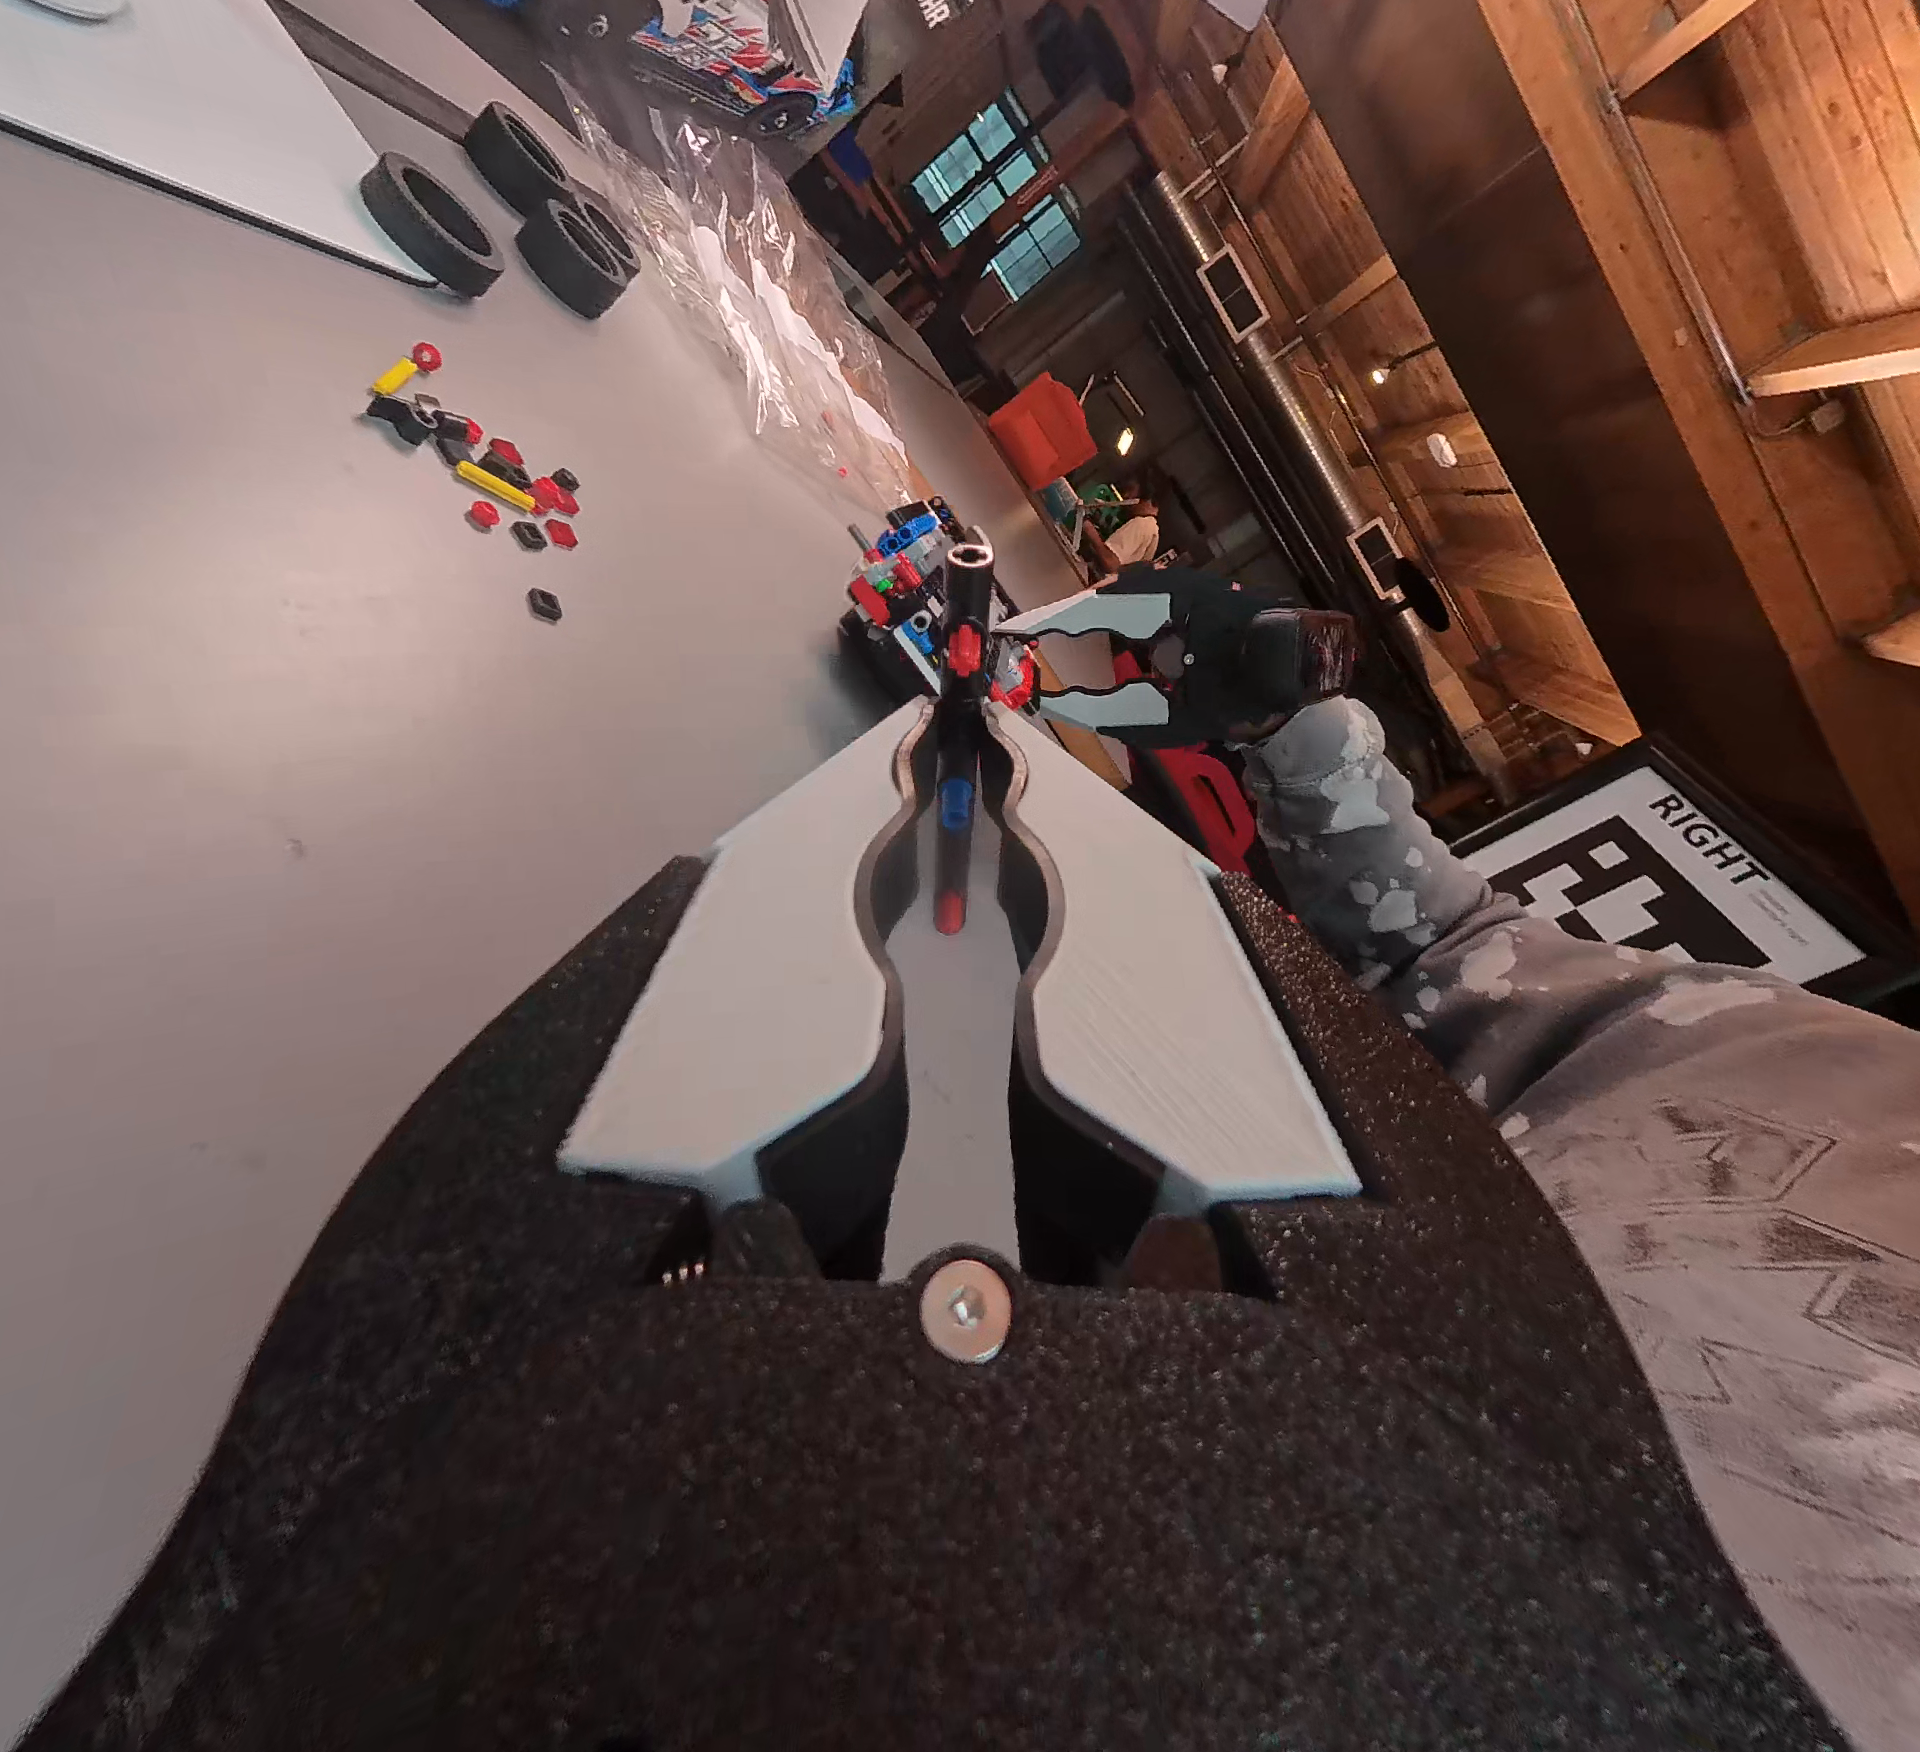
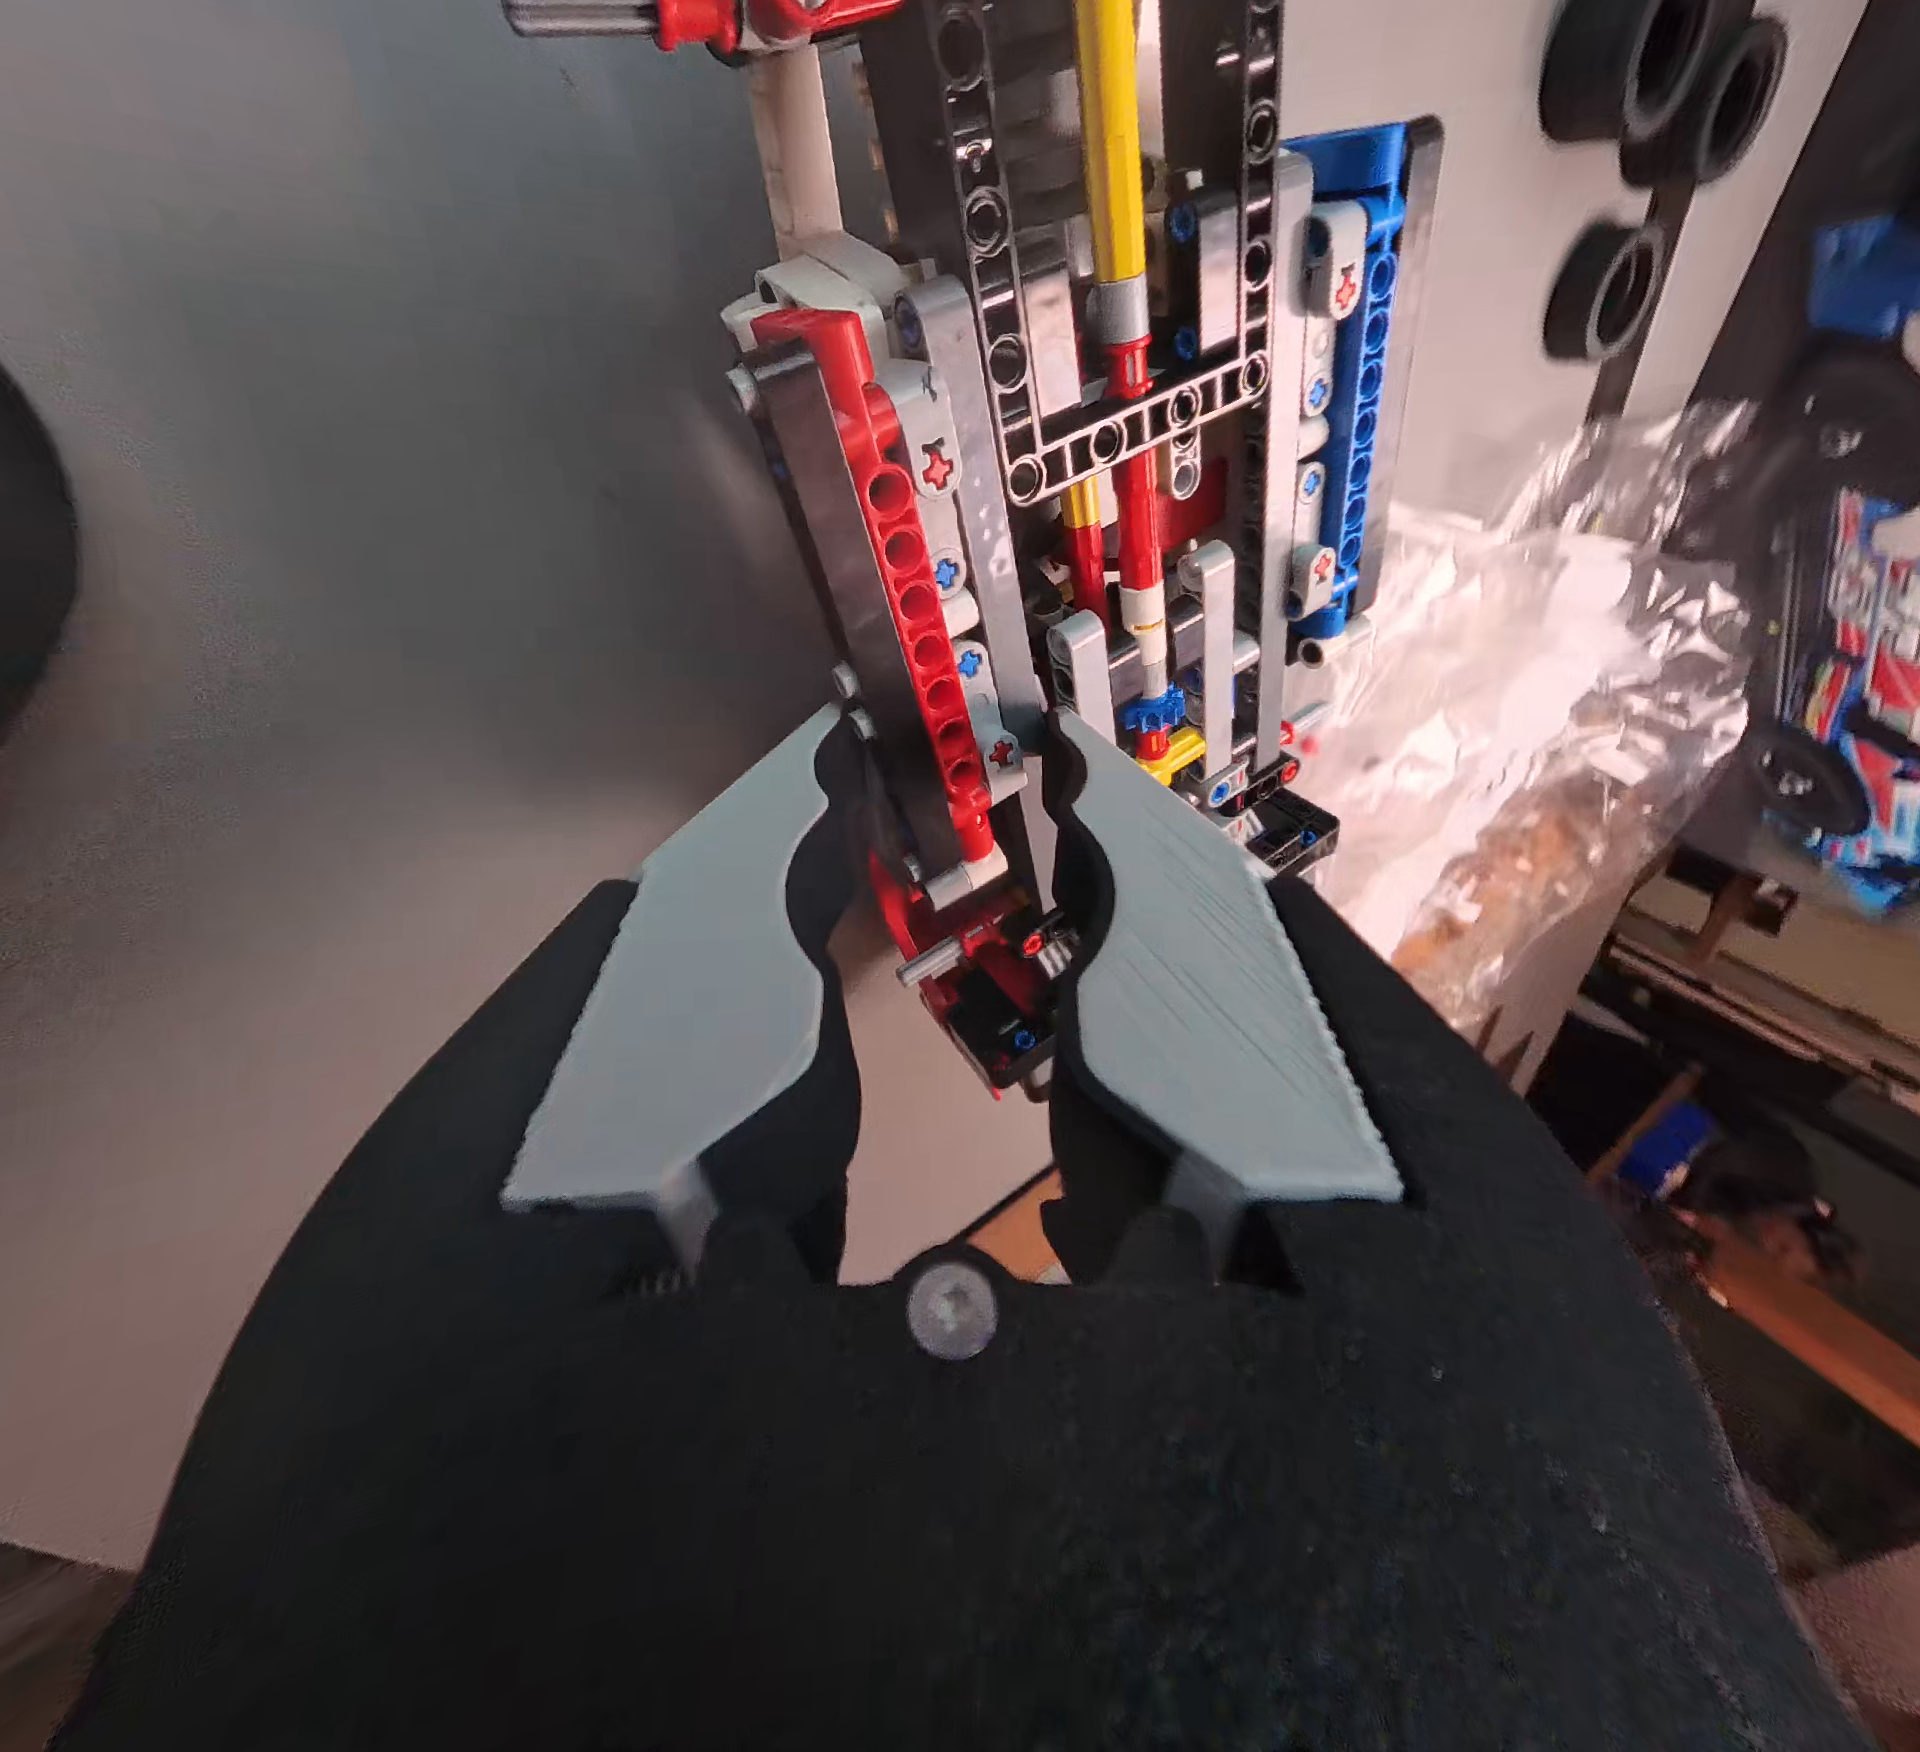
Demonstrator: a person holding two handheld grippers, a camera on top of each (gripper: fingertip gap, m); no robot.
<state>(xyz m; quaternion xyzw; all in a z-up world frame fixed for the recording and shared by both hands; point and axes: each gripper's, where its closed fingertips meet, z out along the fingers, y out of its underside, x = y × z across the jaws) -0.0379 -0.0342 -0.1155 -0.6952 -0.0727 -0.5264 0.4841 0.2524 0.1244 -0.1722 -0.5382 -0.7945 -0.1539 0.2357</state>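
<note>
Grey left tongs (image 1: 961,726) pinch a black plastic axle rod (image 1: 958,663) lengthwise, beside right tongs (image 2: 951,746) clamping the multicoloured brick-built chassis (image 2: 1122,414).

Your left gripper (image 1: 961,715) is closed around a thin axle rod (image 1: 954,767) pointing to twelve o'clock. Just beyond its tip sits the brick-built chassis (image 1: 894,590), with your right gripper (image 1: 1023,663) clamped on it from three o'clock. Loose small pieces (image 1: 488,455) lie on the table (image 1: 208,767) at ten o'clock; tyres (image 1: 499,216) lie behind them, plastic bags (image 1: 769,300) to their right.
</note>
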